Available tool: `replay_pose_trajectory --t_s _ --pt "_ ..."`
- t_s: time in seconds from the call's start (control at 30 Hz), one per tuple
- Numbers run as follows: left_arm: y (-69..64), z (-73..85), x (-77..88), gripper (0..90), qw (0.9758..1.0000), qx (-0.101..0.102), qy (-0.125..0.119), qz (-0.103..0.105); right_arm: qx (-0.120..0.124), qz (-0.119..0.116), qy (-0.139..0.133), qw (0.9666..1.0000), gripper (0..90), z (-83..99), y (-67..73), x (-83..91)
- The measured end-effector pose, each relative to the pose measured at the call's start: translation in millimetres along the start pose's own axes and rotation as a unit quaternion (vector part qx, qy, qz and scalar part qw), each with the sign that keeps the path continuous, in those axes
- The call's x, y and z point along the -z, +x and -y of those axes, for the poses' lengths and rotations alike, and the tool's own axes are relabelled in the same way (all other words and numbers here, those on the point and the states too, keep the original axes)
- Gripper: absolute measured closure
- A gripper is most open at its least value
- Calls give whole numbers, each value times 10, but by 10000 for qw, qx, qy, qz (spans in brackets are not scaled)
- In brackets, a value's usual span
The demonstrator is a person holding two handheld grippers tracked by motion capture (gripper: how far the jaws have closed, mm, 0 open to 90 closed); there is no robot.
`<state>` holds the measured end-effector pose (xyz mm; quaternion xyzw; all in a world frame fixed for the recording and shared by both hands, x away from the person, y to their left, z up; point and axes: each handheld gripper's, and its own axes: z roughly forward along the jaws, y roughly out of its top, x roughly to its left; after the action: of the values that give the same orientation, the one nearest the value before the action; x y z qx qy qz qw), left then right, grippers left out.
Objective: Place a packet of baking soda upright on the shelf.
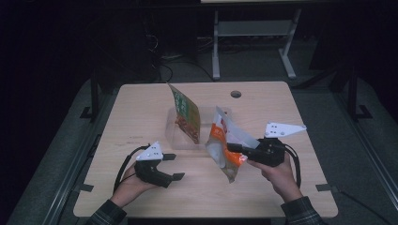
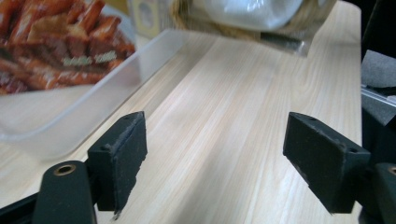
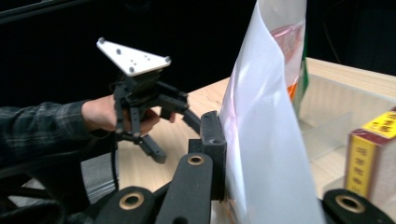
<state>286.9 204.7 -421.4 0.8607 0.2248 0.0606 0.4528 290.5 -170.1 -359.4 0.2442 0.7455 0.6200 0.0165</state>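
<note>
One green snack bag (image 1: 186,114) already stands in the clear tray (image 1: 174,136). Your right gripper (image 1: 236,149) pinches the orange bag (image 1: 221,149) above the bench, not yet placed; your left gripper (image 1: 172,166) is spread, empty.

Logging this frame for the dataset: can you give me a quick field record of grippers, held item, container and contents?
left gripper: open, nothing between the jaws, low over the table
right gripper: shut on orange snack bag, held off the table
clear plastic bin: on the table, mid-centre
in bin: green-and-red snack bag, standing upright
orange bag vs bin: beside its right edge, not yet inside
</note>
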Motion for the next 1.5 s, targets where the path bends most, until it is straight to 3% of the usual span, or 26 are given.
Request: replay_pose_trajectory --t_s 0.2,1.0,1.5 --pt "40 14 39 191 9999 52 -18 -83 -73 297 -48 9995 900 -77 -90 -72" --pt "72 53 44 180 9999 -21 -57 -119 -121 915 -356 9951 900 -589 -403 -389" --pt "78 54 39 179 9999 -15 -22 -111 -291 1248 -224 9915 900 -563 -673 -581"
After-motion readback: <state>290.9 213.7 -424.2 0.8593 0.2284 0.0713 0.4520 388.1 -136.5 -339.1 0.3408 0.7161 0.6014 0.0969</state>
